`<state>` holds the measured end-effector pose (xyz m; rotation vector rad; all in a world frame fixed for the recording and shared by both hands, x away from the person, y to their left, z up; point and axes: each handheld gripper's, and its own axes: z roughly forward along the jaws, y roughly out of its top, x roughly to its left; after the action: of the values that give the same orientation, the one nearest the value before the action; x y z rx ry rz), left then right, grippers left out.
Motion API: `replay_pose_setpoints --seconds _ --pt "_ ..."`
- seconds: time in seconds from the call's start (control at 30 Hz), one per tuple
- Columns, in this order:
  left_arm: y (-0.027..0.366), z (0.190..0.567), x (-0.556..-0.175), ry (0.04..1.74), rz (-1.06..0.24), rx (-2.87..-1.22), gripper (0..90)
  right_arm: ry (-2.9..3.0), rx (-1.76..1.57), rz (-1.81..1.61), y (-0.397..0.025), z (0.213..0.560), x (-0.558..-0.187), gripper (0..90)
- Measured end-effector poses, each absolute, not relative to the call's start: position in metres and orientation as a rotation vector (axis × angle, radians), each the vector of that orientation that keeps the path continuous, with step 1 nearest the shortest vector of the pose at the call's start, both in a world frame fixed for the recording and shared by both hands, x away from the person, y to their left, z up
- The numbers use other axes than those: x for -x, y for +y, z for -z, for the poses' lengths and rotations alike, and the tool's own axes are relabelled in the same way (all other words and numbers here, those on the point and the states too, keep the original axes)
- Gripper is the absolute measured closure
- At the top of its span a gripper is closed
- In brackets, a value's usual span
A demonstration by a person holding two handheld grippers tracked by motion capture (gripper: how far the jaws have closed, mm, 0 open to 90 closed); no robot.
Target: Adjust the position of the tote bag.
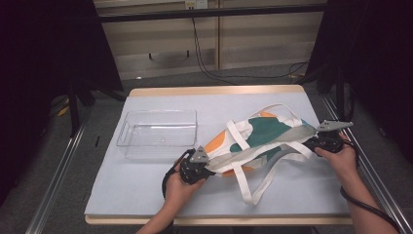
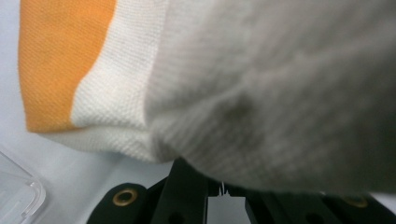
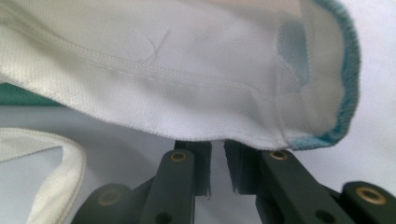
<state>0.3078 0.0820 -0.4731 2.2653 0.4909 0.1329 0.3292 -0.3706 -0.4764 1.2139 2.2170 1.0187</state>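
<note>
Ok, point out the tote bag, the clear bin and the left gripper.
Tote bag (image 1: 272, 129), high view, on its green patch.
Clear bin (image 1: 127, 127), high view, on its left rim.
Left gripper (image 1: 210, 170), high view, at its jaw tips on the bag's edge.

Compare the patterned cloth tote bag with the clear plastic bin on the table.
The white, green and orange cloth tote bag is soft, opaque and colourful; the clear rectangular plastic bin is rigid and see-through. The tote bag lies crumpled toward the table's right, its white straps trailing; the bin stands upright at the left. The left gripper and right gripper meet the tote bag at opposite ends; the bin stands untouched. Both rest on the pale blue table cover.
</note>
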Motion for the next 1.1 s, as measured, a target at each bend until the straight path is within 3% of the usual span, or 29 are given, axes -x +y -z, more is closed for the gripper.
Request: replay_pose_setpoints --seconds 1.1 --pt "0.082 0.474 -0.326 0.515 -0.164 -2.240 88.4 2.202 -1.228 -1.109 -0.385 0.474 -0.270 85.0"
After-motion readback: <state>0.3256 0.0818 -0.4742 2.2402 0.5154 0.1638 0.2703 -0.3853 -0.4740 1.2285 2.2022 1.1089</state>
